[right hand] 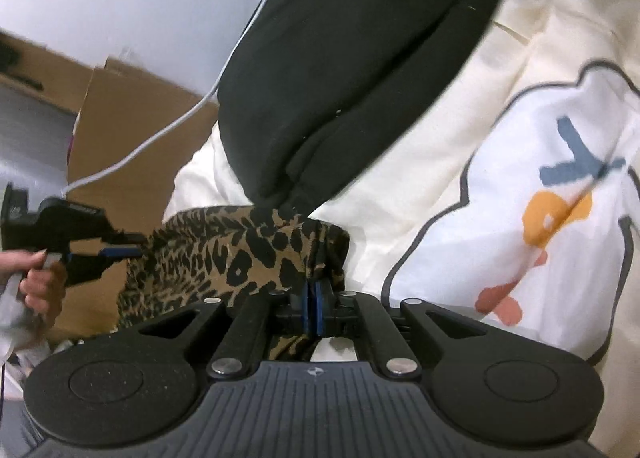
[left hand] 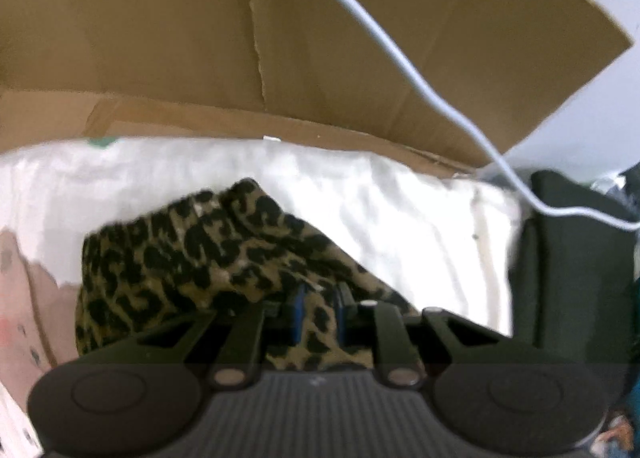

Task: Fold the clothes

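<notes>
I'm mid-fold on the leopard-print garment (right hand: 224,254), which lies bunched on the cream printed bedding (right hand: 520,194) beside a black garment (right hand: 352,58). My left gripper (left hand: 320,302) pinches one edge of it; my right gripper (right hand: 314,298) is nearly closed on the opposite edge. Next, I judge, the two edges must meet evenly. The cardboard box (left hand: 200,38) behind shows nothing inside that I can make out.

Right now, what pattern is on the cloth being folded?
Leopard print, black spots on tan; the cloth shows best in the right wrist view.
</notes>
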The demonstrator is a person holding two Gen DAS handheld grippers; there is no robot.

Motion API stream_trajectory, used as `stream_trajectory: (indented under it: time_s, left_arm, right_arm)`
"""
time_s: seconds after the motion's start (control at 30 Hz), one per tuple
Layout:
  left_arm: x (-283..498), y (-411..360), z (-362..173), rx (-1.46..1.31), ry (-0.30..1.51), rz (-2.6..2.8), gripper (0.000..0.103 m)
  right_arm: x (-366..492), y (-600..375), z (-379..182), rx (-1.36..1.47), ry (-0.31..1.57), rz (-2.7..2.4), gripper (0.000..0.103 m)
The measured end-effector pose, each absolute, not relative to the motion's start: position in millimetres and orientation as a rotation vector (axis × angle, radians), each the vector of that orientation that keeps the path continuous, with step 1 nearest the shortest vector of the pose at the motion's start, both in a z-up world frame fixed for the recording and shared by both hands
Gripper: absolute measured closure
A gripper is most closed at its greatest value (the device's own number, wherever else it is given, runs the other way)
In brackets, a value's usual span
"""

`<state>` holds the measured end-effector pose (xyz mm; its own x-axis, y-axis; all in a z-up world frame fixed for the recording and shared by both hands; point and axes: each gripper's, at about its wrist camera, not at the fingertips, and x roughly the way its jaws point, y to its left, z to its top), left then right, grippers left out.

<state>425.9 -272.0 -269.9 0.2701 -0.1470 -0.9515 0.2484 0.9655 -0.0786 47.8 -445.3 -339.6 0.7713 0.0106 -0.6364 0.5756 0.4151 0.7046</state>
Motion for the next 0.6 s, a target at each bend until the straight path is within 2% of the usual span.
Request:
stream_trajectory:
  time_s: [0.27, 0.37, 0.6]
  left_arm:
    - [441, -258, -291, 0.048, 1.293, -0.199, 0.081]
    - [438, -251, -301, -0.005, 1.301, -0.194, 0.076]
    - [435, -246, -307, -0.097, 1.308, -0.162, 0.075]
  right_arm:
    - [53, -446, -336, 1.044, 0.65, -0.366, 0.095]
    - [52, -446, -336, 1.033, 0.653, -0.359, 0.095]
    - [51, -444, -336, 1.006, 0.658, -0.356, 0.096]
